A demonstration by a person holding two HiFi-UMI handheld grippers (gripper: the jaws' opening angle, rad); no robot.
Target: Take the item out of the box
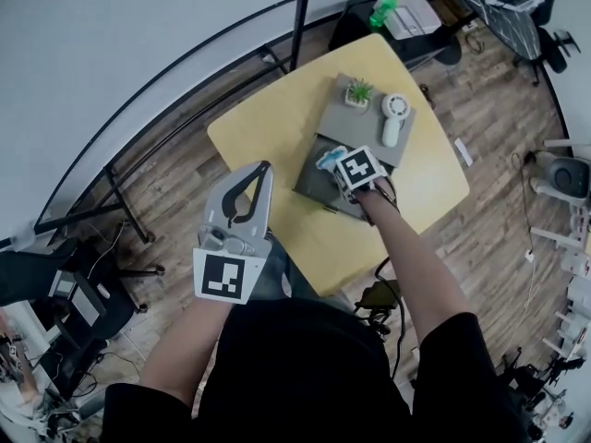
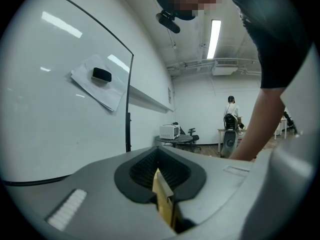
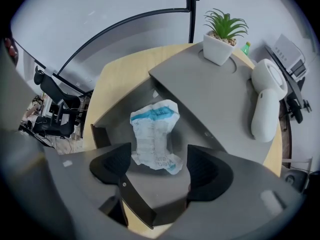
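An open grey box [image 1: 311, 183] stands on the yellow table [image 1: 268, 127], its floor [image 3: 112, 121] bare round a crumpled white-and-blue packet [image 3: 152, 134]. My right gripper [image 3: 160, 166] reaches down into the box, open. Its two black pads flank the packet's near end, and a small gap shows at the right pad. From the head view the packet [image 1: 330, 159] peeks out just past the right gripper [image 1: 336, 166]. My left gripper [image 1: 261, 169] hangs off the table's near-left edge, shut, holding nothing. In its own view the left gripper [image 2: 162, 176] points at a white wall.
The box's grey lid [image 3: 205, 84] lies askew behind it, carrying a small potted plant [image 3: 223, 31] and a white handheld fan [image 3: 265, 99]. A black stand pole [image 1: 300, 17] rises behind the table. Chairs, cables and a desk with a green bottle [image 1: 383, 7] surround it.
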